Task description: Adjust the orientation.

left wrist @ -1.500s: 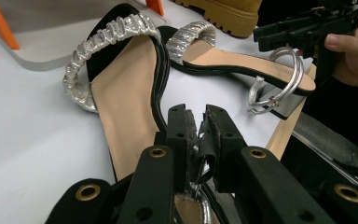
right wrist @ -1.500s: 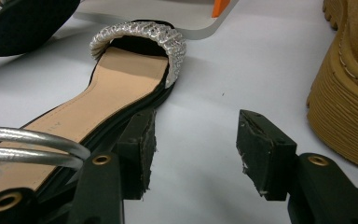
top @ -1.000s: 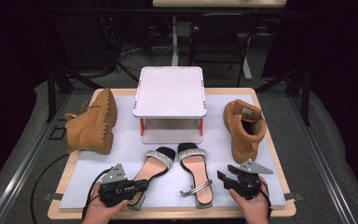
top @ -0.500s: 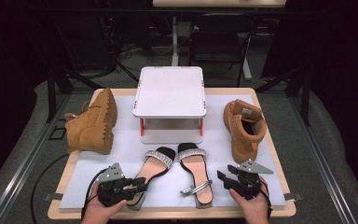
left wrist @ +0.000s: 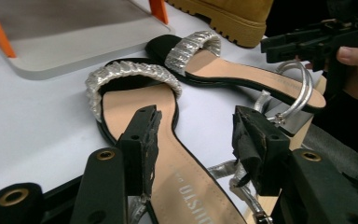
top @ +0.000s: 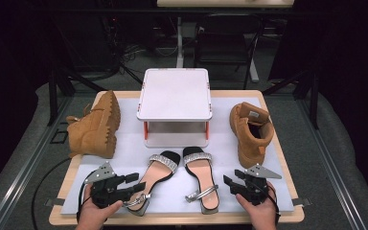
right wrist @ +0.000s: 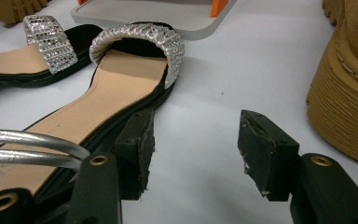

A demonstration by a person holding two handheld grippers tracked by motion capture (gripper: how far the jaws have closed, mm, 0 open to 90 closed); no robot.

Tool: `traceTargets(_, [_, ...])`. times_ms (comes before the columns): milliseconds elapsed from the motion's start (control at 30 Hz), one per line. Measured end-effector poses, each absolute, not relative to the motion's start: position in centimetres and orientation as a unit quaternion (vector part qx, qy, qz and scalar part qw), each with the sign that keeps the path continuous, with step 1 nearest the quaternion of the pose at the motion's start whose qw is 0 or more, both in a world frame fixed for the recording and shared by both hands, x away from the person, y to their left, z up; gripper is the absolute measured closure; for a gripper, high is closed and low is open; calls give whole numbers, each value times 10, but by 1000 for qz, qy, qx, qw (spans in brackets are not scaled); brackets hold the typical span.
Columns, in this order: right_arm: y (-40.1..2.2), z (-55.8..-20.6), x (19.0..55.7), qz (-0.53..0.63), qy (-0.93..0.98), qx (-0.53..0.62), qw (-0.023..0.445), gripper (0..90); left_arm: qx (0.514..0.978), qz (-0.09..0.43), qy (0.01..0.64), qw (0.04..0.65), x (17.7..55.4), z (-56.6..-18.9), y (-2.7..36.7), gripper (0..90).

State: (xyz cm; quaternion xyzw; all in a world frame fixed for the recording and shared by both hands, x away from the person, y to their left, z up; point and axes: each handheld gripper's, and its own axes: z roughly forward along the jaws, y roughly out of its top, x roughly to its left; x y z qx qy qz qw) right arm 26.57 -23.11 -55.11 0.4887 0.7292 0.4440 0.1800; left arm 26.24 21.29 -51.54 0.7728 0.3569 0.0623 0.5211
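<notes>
Two black sandals with silver straps lie side by side at the table's front. My left gripper (top: 136, 182) is at the heel end of the left sandal (top: 157, 175). Its jaws have just been opening and now stand apart over the tan insole (left wrist: 140, 107), with neither pad pressing on it. The silver ankle strap (left wrist: 233, 175) lies loose by the right-hand jaw. My right gripper (top: 227, 182) rests open just right of the right sandal (top: 201, 175). Between its jaws (right wrist: 196, 128) is only white table cover, with that sandal (right wrist: 121, 84) beside the left-hand jaw.
A white two-level stand (top: 175, 93) with orange legs sits at the middle back. One tan boot (top: 96, 127) lies on its side at the left, and another (top: 249, 132) stands upright at the right, close to my right gripper. The table's front edge (top: 172, 219) is just below both hands.
The left gripper's jaws have spread apart at the heel of the left sandal. The right gripper and both boots have stayed where they were.
</notes>
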Motion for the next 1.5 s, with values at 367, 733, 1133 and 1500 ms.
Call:
traceTargets(367, [-232, -550, 264, 433, 724, 485, 228, 419, 798, 47, 408, 441, 280, -501, 204, 454])
traceTargets(733, [-237, -553, 266, 455, 710, 499, 201, 438, 845, 29, 419, 331, 298, -493, 174, 372])
traceTargets(1133, [-239, -551, 265, 463, 697, 511, 195, 394, 862, 19, 449, 233, 315, -510, 146, 342])
traceTargets(1500, [-237, -551, 265, 458, 702, 510, 193, 387, 855, 9, 474, 210, 324, -518, 141, 343])
